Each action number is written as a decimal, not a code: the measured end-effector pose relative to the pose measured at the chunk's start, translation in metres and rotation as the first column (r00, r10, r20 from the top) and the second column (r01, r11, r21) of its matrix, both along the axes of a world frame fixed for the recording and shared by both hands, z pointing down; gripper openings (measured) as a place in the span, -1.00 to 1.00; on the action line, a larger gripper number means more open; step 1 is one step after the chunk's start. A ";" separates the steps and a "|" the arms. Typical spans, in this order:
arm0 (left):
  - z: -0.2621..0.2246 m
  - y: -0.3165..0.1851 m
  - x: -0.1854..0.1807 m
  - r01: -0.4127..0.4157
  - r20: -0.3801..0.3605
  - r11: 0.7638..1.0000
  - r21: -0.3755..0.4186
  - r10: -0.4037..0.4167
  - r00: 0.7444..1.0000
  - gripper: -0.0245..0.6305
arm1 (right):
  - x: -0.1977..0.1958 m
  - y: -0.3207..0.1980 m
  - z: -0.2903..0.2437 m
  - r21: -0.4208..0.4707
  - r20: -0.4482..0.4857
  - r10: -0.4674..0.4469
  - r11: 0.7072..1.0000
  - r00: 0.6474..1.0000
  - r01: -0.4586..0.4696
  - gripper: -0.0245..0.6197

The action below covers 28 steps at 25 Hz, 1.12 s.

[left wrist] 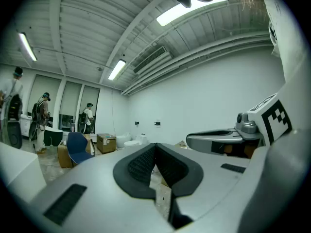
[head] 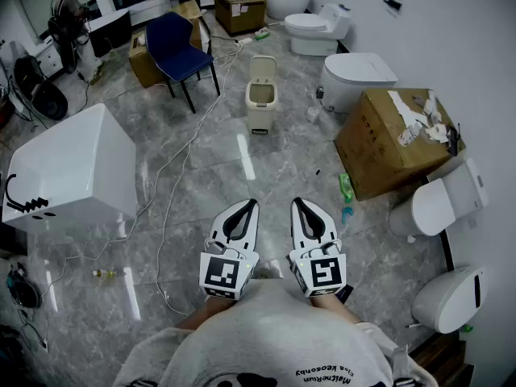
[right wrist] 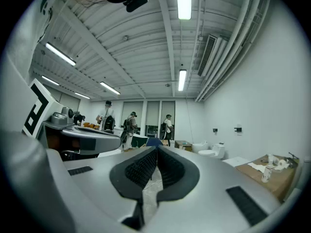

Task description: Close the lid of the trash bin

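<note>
Left tongs (head: 248,208) and right tongs (head: 300,206) are both pressed shut, nothing between their ribbed black pads (left wrist: 141,165), held level side by side over the glossy grey marbled floor (head: 201,184). Well ahead stands the boxy cream trash bin (head: 260,103), plastic by the look of it, its rounded lid (head: 263,68) tipped upright.

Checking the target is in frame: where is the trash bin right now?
In the head view the trash bin stands at upper centre, lid up, between the blue chair on its left and a white toilet on its right.
</note>
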<state>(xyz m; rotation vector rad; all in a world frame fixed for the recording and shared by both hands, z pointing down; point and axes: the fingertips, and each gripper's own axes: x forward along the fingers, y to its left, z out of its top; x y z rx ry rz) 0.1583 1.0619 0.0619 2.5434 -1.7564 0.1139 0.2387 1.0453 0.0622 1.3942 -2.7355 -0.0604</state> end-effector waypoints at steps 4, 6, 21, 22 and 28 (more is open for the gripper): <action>0.000 -0.007 0.010 0.005 0.007 1.000 0.002 -0.005 1.000 -0.86 | 0.009 -0.008 0.001 0.002 -0.001 -0.010 1.000 1.000 0.010 -0.82; -0.002 -0.010 0.011 0.007 0.013 1.000 0.001 -0.007 1.000 -0.86 | 0.011 -0.012 0.001 -0.003 0.008 -0.011 1.000 1.000 0.011 -0.82; 0.014 -0.116 -0.016 -0.005 0.003 1.000 -0.009 0.005 1.000 -0.86 | 0.003 -0.112 0.016 -0.033 0.052 0.051 0.998 0.997 -0.050 -0.82; 0.014 -0.131 -0.021 -0.008 0.001 1.000 -0.008 0.008 1.000 -0.86 | -0.002 -0.126 0.017 -0.033 0.053 0.055 0.998 0.997 -0.053 -0.82; 0.006 -0.230 -0.065 -0.019 0.011 1.000 -0.006 0.019 1.000 -0.86 | -0.041 -0.224 0.014 -0.051 0.071 0.089 0.995 0.993 -0.086 -0.82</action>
